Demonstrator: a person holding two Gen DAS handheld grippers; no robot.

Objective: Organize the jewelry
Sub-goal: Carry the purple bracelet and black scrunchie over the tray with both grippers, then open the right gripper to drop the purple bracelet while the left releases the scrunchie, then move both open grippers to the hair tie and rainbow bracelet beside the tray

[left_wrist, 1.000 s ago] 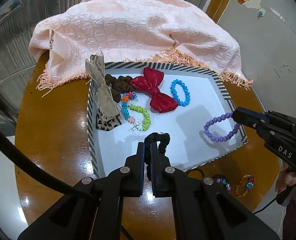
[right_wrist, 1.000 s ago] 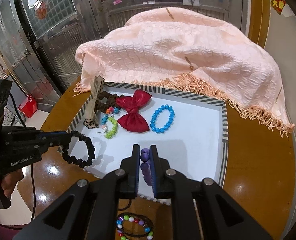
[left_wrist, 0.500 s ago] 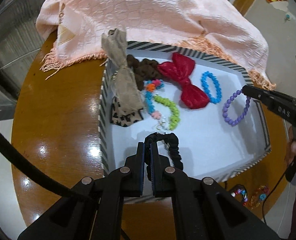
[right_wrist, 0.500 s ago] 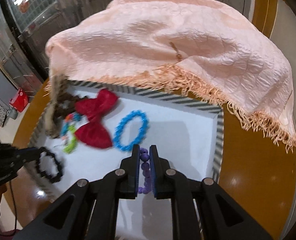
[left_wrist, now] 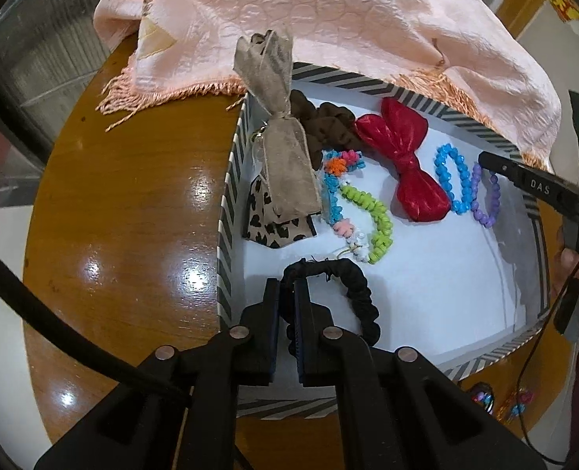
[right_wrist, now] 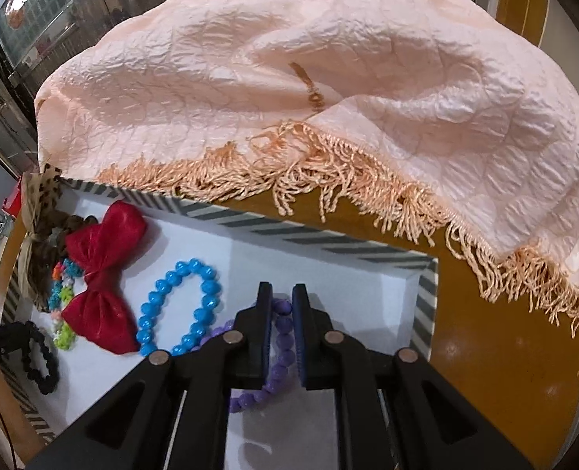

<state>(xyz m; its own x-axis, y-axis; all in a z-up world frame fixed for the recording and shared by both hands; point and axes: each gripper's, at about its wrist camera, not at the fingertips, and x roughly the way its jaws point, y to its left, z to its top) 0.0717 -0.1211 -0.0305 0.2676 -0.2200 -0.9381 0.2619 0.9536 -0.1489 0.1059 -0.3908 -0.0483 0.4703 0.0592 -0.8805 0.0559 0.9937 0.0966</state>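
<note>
I have the purple bead bracelet (right_wrist: 279,356) between the fingers of my right claw (right_wrist: 281,305), low over the white floor of the striped tray (right_wrist: 426,301), just beside the blue bead bracelet (right_wrist: 180,309). That claw's jaws are opening; the beads sit in the gap, and I judge the pads are no longer pressing on them. My left claw (left_wrist: 286,293) is clamped shut on the black scrunchie (left_wrist: 362,297), which hangs at the tray's near left part, close to the green coil bracelet (left_wrist: 375,215).

Risks from here, as I judge them: the purple bracelet could land across the blue one and tangle, since they nearly touch. The scrunchie is soft and may cling to a pad on release, dragging back out when I lift. It could also catch the green coil beside it.

Further out in the tray lie a red bow (left_wrist: 407,172), a brown scrunchie (left_wrist: 328,125) and a leopard-print bow (left_wrist: 277,180) against the left wall. The tray sits on a glossy round wooden table (left_wrist: 132,196), with a peach fringed cloth (right_wrist: 328,78) draped over its far edge. More beaded pieces (left_wrist: 501,401) wait on the table outside the tray. Metal shutters stand behind.
</note>
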